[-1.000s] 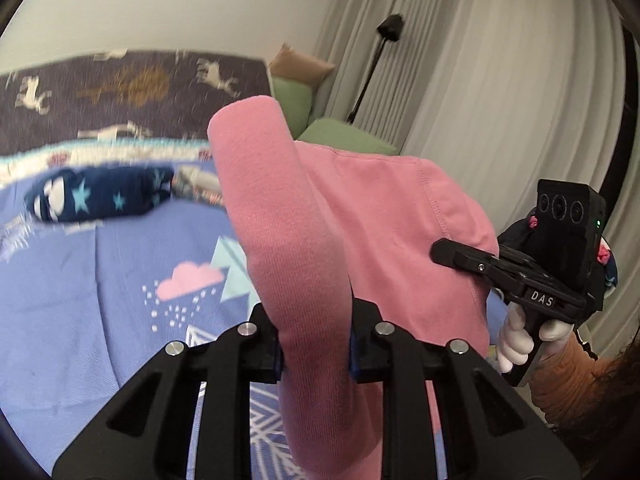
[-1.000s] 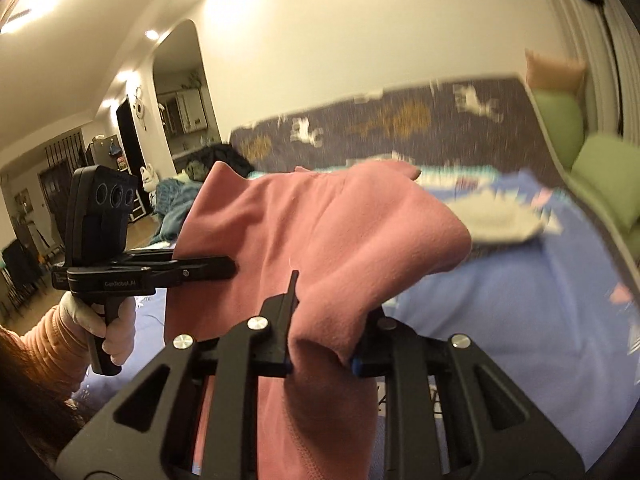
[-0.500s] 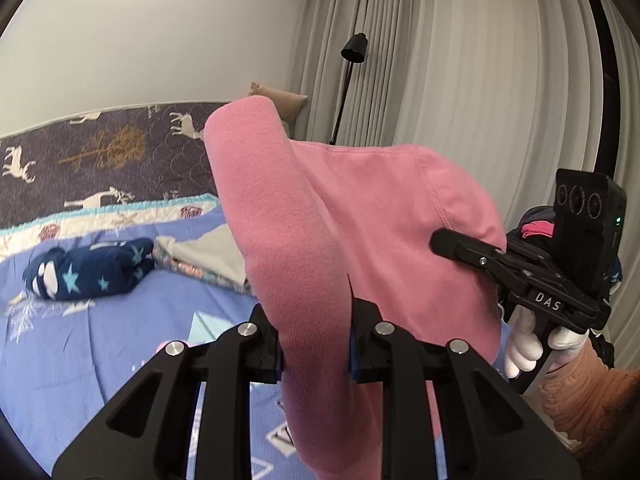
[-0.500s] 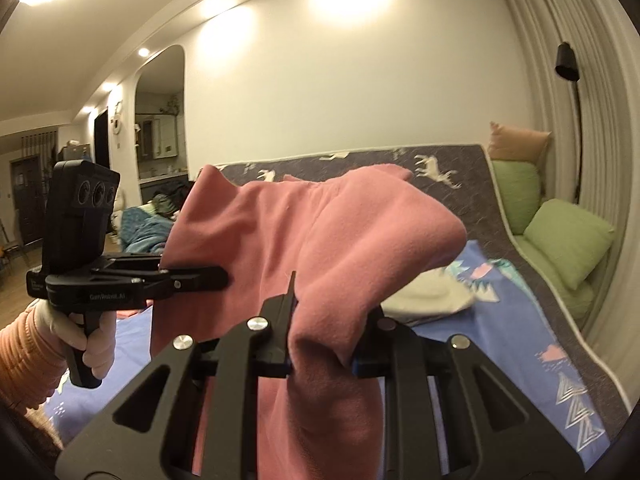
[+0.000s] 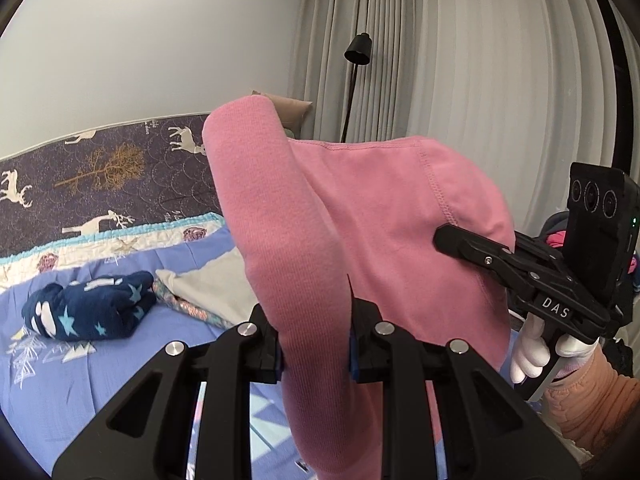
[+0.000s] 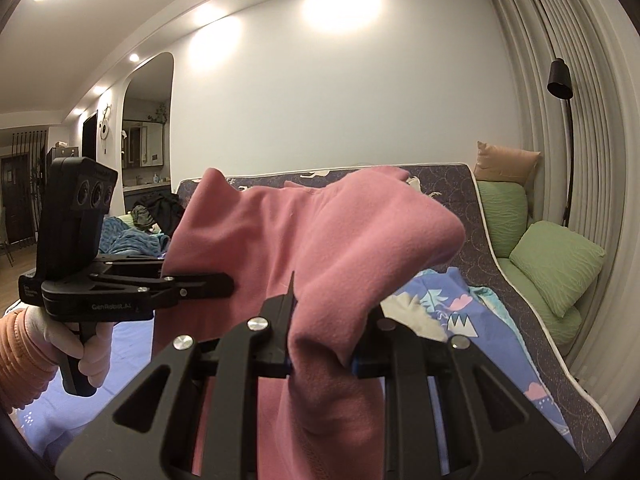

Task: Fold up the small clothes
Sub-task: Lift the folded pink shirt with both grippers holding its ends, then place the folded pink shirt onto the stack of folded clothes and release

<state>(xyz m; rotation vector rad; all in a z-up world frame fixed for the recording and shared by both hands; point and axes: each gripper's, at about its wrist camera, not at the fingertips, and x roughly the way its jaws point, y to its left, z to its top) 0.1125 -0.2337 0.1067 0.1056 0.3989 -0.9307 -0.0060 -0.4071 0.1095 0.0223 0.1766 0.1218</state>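
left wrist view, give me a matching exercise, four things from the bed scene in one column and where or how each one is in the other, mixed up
Things:
1. pink garment
2. navy star-print bundle
3. floor lamp
4. tan pillow

Place or state:
A. stands in front of the curtain
B. lies on the blue bedspread, at the left of the view
C. held up off the bed, pinched by both the left gripper and the right gripper
D. peeks out behind the top of the raised cloth, by the lamp pole

Pairs: 1-C, 2-B, 3-A, 4-D
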